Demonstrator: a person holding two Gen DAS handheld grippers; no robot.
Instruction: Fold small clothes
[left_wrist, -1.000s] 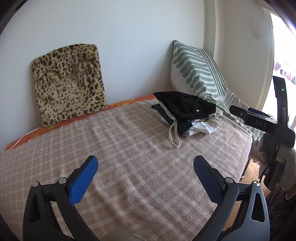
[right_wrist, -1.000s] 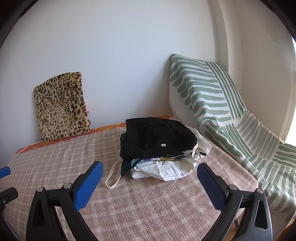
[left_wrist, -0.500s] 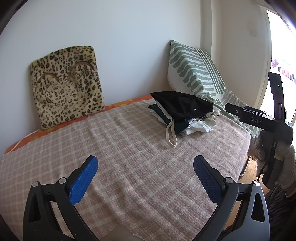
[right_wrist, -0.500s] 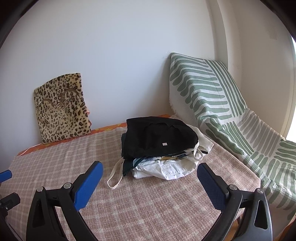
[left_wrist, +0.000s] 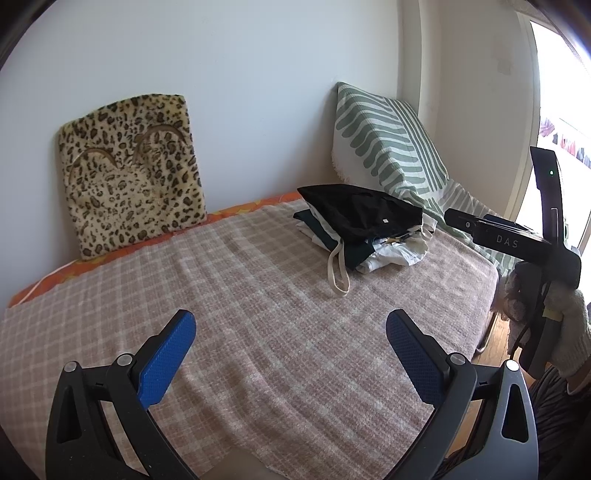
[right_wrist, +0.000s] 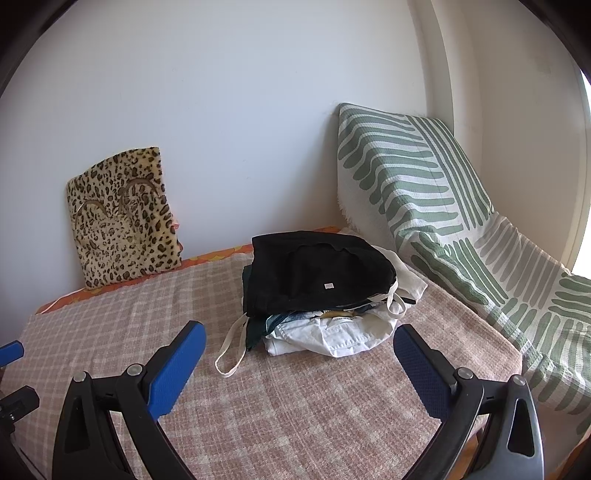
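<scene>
Your left claw (left_wrist: 290, 334) is spread wide with nothing between its blue pads, hovering over the checked blanket (left_wrist: 229, 295) on the bed. Your right claw (right_wrist: 300, 347) is just as wide apart and empty, pointed toward the pile of clothes (right_wrist: 325, 295). That pile sits on the blanket toward the far end of the bed, just beside the green striped cushion (right_wrist: 413, 177) leaning in the corner. A black garment (right_wrist: 314, 273) lies on top, with white and dark green pieces under it, and a pale strap (right_wrist: 232, 350) loops out of the pile onto the blanket. In the left view the pile (left_wrist: 365, 229) is well ahead of the claw and to its right. A leopard-print cushion (left_wrist: 129, 173) leans on the wall, well apart from the clothes. Your gloved hand (left_wrist: 569, 332) shows at the right edge of the left view, holding the other tool.
</scene>
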